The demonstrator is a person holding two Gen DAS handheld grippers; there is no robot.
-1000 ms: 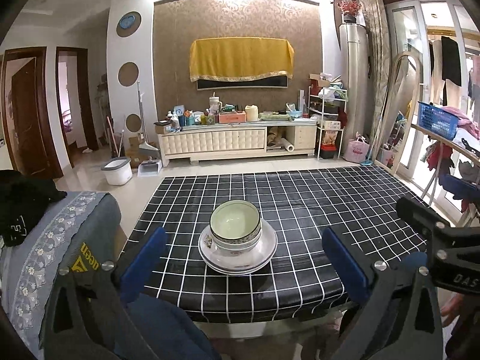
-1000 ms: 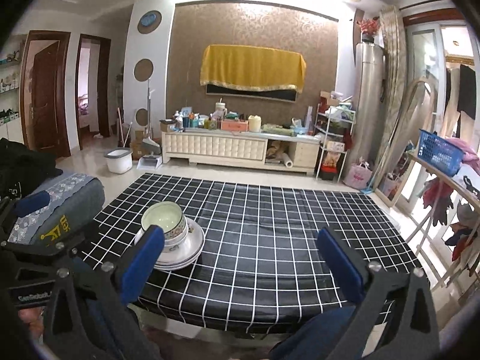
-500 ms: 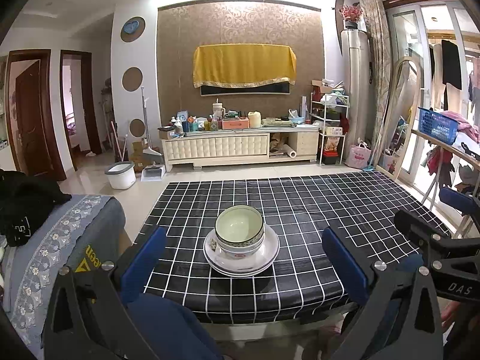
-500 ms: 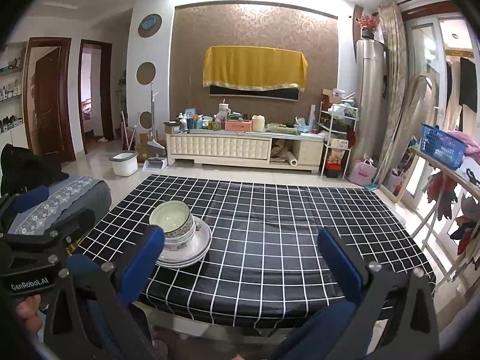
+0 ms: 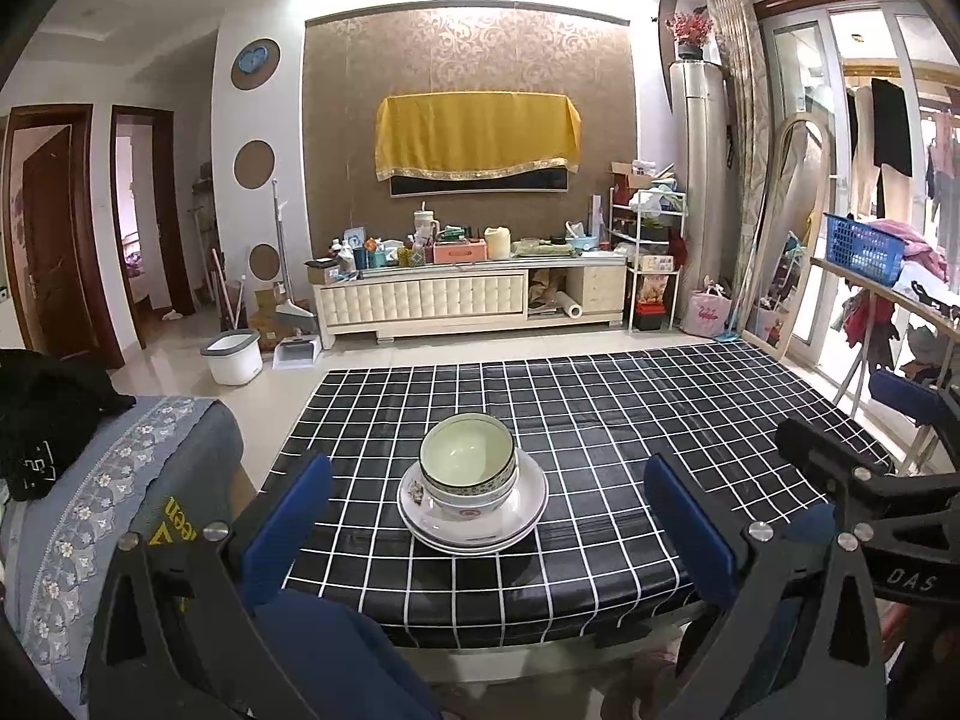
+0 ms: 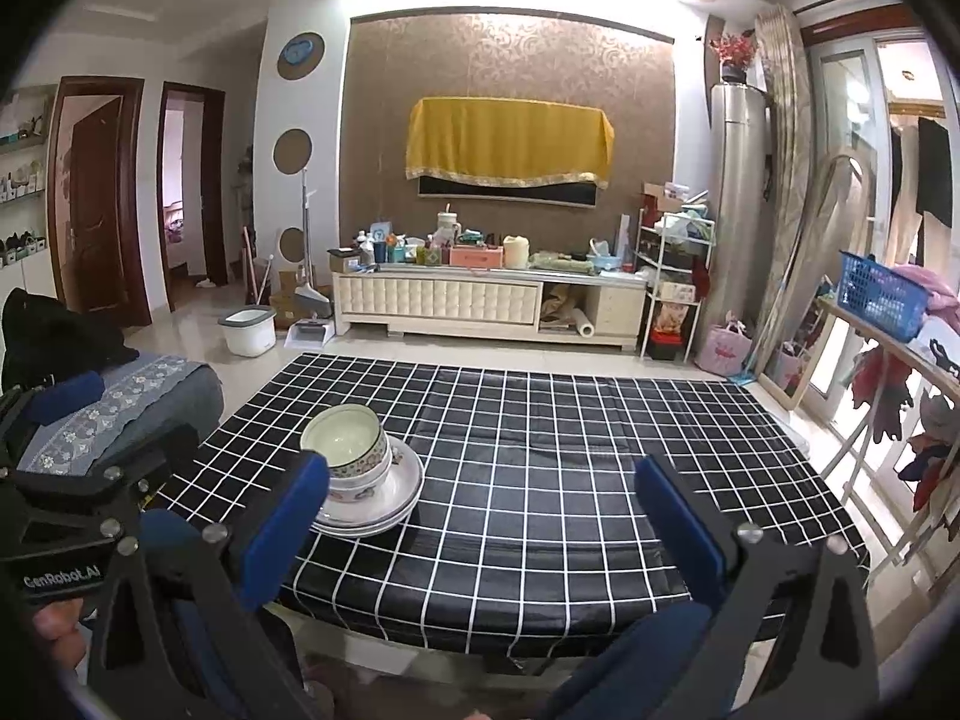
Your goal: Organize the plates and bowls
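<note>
Two nested bowls [image 5: 468, 468] sit on a small pile of white plates [image 5: 516, 516] near the front left of a table with a black checked cloth [image 5: 630, 420]. My left gripper [image 5: 486, 471] is open and empty, hanging short of the table's near edge and facing the stack. My right gripper [image 6: 480, 468] is also open and empty. In its view the bowls [image 6: 345, 441] and plates [image 6: 390, 504] lie behind its left finger. Each gripper's body shows at the edge of the other's view.
A sofa arm under a grey embroidered cover [image 5: 120, 480] stands just left of the table. A drying rack with a blue basket [image 5: 864, 246] is to the right. Beyond the table are a white bin [image 5: 231, 354] and a cluttered TV cabinet [image 5: 468, 294].
Both views have drifted slightly, as if backing off the table a little. The stack has not moved and both grippers have stayed open.
</note>
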